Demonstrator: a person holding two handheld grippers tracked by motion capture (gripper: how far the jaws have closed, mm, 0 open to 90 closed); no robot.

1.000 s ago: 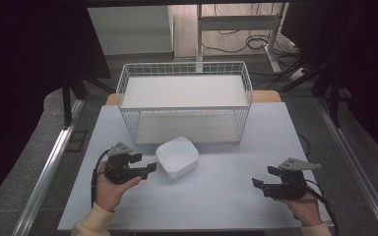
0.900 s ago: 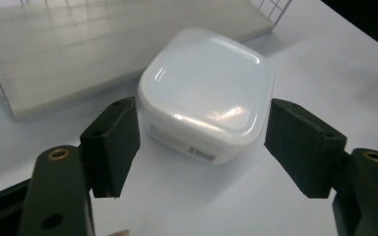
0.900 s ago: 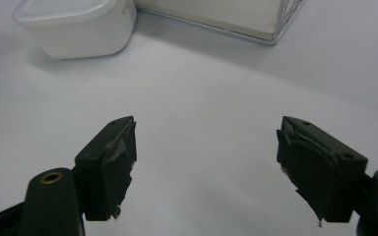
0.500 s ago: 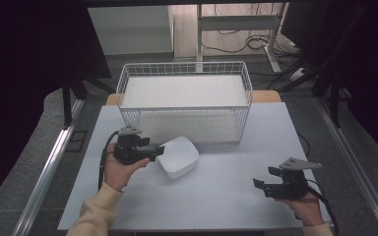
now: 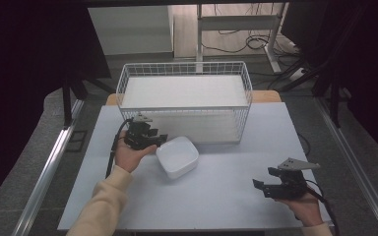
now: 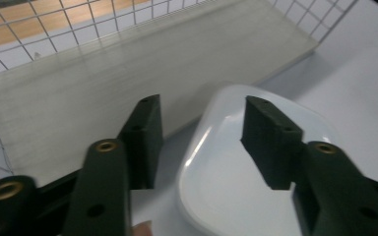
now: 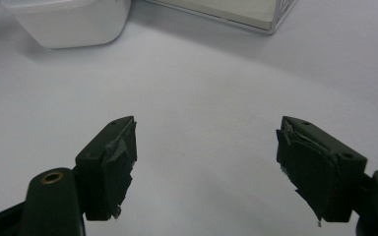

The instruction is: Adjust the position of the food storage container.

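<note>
A white square bowl [image 5: 177,156] sits on the table in front of the wire basket [image 5: 184,110]. My left gripper [image 5: 161,141] is open at the bowl's left rim. In the left gripper view the bowl [image 6: 226,182] lies under my left gripper [image 6: 202,132], whose jaws straddle its near rim, one outside and one over the inside. My right gripper [image 5: 262,178] rests open near the table's front right, holding nothing. The right gripper view has my right gripper [image 7: 206,152] spread wide over bare table, with the bowl [image 7: 69,22] far off at upper left.
The white wire basket holds a pale flat board [image 6: 128,83] and stands at the back of the table [image 5: 216,196]. Metal rails [image 5: 49,182] run along both sides of the table. Cables lie on the floor behind.
My left gripper has moved up and right from the table's left front to the bowl's left rim. The right gripper has stayed put.
</note>
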